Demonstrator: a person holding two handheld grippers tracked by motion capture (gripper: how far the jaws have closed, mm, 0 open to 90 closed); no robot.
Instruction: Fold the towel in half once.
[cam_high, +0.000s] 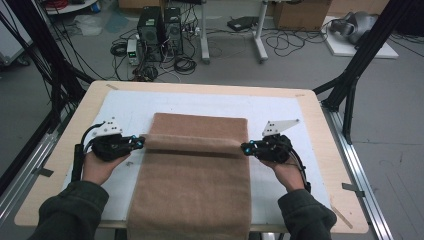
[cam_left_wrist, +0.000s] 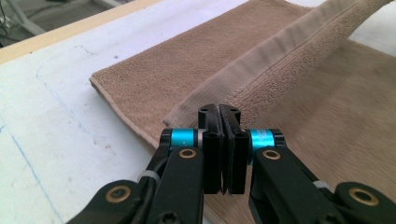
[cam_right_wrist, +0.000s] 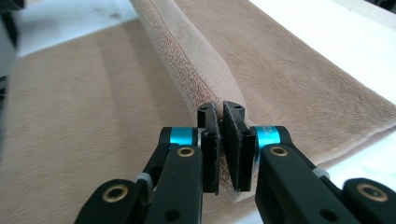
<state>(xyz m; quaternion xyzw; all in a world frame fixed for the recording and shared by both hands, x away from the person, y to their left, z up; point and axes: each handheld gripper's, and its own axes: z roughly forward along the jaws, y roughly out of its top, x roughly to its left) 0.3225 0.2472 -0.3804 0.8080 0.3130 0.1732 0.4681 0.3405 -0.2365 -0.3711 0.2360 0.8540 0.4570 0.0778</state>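
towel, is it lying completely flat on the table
No, the towel has an edge lifted off the table, pinched by the left tongs and right tongs.

1. We see even, dim-ish overhead light in high view; soft shadow under towel (cam_high: 192, 165) fold.
2. Gripper views: nearby parts sharp, bkgd soft, slight motion blur at edges.

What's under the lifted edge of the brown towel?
More of the same towel, lying flat on the white mat. Both tongs, left and right, pinch the raised edge; the mat beneath the towel is covered.
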